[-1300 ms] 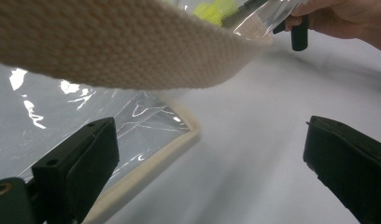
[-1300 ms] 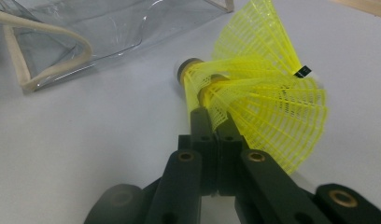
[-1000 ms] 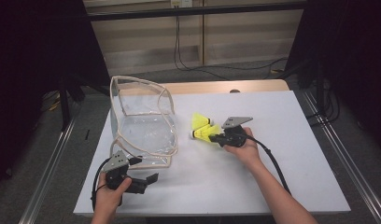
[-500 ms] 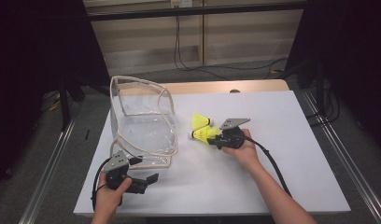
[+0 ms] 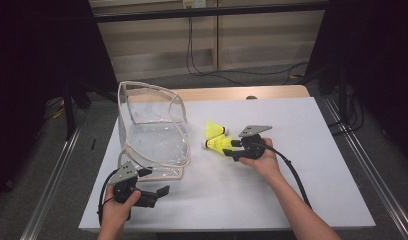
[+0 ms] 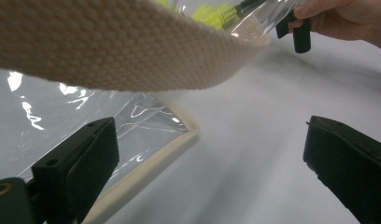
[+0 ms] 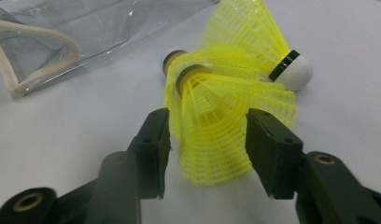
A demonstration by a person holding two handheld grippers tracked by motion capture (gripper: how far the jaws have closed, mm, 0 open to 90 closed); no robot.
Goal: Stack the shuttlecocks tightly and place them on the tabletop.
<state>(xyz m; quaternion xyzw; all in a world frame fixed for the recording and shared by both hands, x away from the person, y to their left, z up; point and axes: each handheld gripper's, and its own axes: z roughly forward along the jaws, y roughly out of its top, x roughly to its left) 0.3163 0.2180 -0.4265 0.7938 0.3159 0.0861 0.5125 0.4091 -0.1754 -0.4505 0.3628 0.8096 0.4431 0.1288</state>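
Note:
Yellow shuttlecocks lie on the white table beside a clear plastic bag (image 5: 153, 140) with beige webbing trim. In the high view one shuttlecock (image 5: 214, 129) lies behind another (image 5: 218, 144). My right gripper (image 5: 228, 147) points left at the nearer one. In the right gripper view its jaws (image 7: 207, 116) have just been opening and stand on either side of that shuttlecock's mesh skirt (image 7: 216, 140) without squeezing it. A white-corked shuttlecock (image 7: 254, 37) lies behind. My left gripper (image 5: 161, 191) rests at the bag's front corner, open, with nothing between its jaws (image 6: 212, 163).
The bag's webbing strap (image 6: 123, 51) hangs close over the left gripper, and its trimmed edge (image 6: 151, 163) lies by the left jaw. The white table sheet (image 5: 312, 150) stretches right. Metal rails (image 5: 364, 165) run along both sides, and dark floor lies beyond.
The right gripper's jaws have spread apart around the nearer shuttlecock. Neither hand has shifted, and the bag and shuttlecocks lie where they were.

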